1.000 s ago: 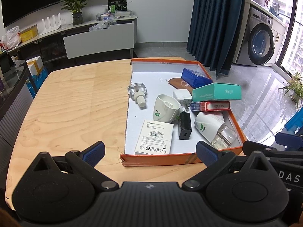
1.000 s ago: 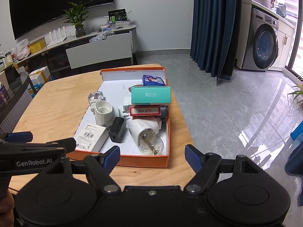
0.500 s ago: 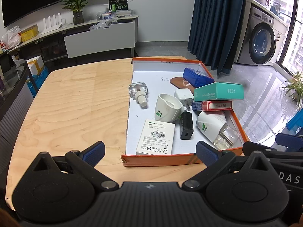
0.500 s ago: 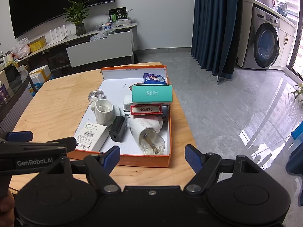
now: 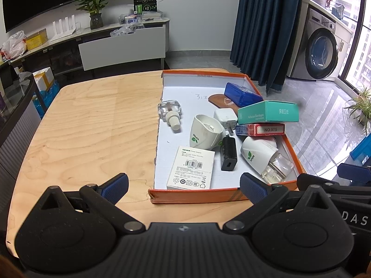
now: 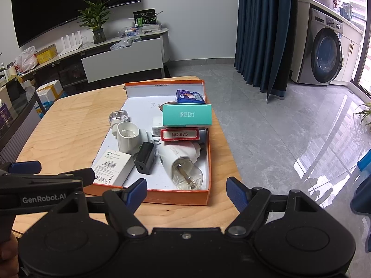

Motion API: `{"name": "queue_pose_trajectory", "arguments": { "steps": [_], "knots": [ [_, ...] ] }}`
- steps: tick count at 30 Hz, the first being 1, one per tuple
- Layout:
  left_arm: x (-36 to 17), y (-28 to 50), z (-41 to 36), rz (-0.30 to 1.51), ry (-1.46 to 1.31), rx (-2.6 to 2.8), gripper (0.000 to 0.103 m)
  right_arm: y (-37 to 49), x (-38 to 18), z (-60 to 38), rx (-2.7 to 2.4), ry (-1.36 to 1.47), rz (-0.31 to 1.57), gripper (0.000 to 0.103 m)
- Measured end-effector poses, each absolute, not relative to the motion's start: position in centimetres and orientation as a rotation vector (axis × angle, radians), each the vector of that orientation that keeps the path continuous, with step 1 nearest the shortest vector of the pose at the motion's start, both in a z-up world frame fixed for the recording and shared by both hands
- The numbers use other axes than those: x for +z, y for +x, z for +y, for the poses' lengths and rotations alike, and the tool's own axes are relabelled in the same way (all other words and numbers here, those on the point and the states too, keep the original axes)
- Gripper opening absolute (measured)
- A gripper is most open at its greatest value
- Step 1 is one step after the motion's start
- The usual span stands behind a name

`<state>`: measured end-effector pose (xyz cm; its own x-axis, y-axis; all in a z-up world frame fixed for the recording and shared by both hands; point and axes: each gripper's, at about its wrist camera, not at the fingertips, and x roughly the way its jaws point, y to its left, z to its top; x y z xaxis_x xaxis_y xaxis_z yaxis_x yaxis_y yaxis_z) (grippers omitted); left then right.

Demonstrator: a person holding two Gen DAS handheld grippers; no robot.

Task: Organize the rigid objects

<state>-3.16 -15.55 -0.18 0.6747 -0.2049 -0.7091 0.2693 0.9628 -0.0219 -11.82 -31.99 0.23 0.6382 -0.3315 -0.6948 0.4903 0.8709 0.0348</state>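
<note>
Meanwhile both views edged slightly nearer orange tray (image 5: 197, 199); left tool (image 5: 184, 183), right tool (image 6: 186, 191) spread wide, empty

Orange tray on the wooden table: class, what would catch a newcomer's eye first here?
The shallow orange cardboard tray, crowded with small items, sits at the table's right side. A teal bandage box lies stacked on a red box labelled NO.975 along its right wall. Both grippers hover open before its near edge.
</note>
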Motion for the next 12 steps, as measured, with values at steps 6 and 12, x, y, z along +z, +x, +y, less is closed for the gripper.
{"name": "queue_pose_trajectory", "arguments": {
  "steps": [6, 12],
  "knots": [
    [-0.25, -3.12, -15.54, 0.786, 0.086, -0.267, 0.103, -11.82, 0.23, -32.01, -0.473, 0.229, 0.743, 0.089],
    [-0.33, -2.89, -15.51, 0.803, 0.082, -0.264, 0.103, -11.66, 0.07, -31.86, -0.473, 0.227, 0.749, 0.089]
  ]
}}
